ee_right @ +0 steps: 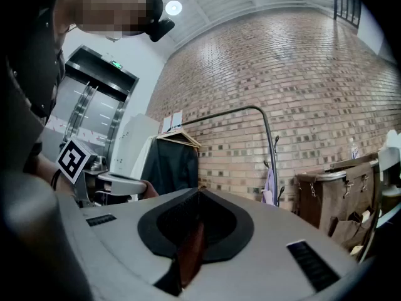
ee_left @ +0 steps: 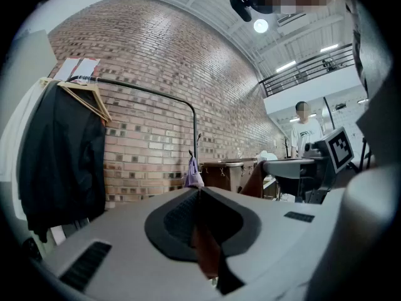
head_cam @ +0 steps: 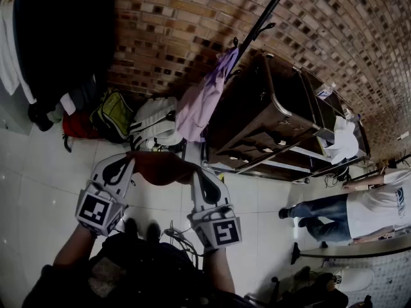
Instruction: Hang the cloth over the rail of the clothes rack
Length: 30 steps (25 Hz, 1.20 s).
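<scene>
Cloth (head_cam: 160, 167) clamped in left hand-held gripper (head_cam: 124, 163) and right hand-held gripper (head_cam: 200, 174)

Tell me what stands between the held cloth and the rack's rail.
Nothing visible. The cloth faces a bare stretch of rail between the black jacket and the purple garment; bags lie on the floor below.

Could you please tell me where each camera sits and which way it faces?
Head view: on the person's head, looking steeply down at the cloth stretched between the left gripper and right gripper; both forearms show.
Left gripper view: on the left gripper, level toward the brick wall and clothes rack; its jaws clamp the cloth.
Right gripper view: on the right gripper, facing likewise, clamping cloth.
Shared: both gripper views show the dark jacket.
</scene>
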{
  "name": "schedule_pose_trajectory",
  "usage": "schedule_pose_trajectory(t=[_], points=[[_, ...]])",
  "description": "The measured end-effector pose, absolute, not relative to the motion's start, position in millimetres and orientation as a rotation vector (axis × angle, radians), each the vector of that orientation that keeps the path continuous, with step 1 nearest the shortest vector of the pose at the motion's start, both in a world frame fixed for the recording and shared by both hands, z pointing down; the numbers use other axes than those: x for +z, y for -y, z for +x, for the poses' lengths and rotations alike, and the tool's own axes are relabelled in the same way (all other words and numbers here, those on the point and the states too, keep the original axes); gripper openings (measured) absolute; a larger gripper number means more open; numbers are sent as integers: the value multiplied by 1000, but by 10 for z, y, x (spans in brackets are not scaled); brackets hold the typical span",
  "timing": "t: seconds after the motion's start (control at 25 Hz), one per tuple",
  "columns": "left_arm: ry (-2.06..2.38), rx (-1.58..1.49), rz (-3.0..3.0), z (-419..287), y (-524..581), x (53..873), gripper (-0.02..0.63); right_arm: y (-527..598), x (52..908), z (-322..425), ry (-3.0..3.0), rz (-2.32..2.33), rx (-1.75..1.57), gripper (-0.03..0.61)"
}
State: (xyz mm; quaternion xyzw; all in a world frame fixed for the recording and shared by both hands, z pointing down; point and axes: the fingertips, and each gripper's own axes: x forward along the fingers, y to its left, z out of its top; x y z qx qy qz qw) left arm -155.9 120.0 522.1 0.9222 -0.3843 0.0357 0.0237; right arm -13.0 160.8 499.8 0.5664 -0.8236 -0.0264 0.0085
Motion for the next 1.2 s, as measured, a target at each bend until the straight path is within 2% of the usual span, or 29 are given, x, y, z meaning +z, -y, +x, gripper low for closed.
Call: schedule_pose_trajectory(t=[0.96,1.2], points=[[1014,69,2902,-1912,-836,5322,21,-1353,4958,-351,2471,1957,-89,38],[985,51,2935,-1821,-723,5260,21,-1172,4831,-261,2469,1982,-153,38]])
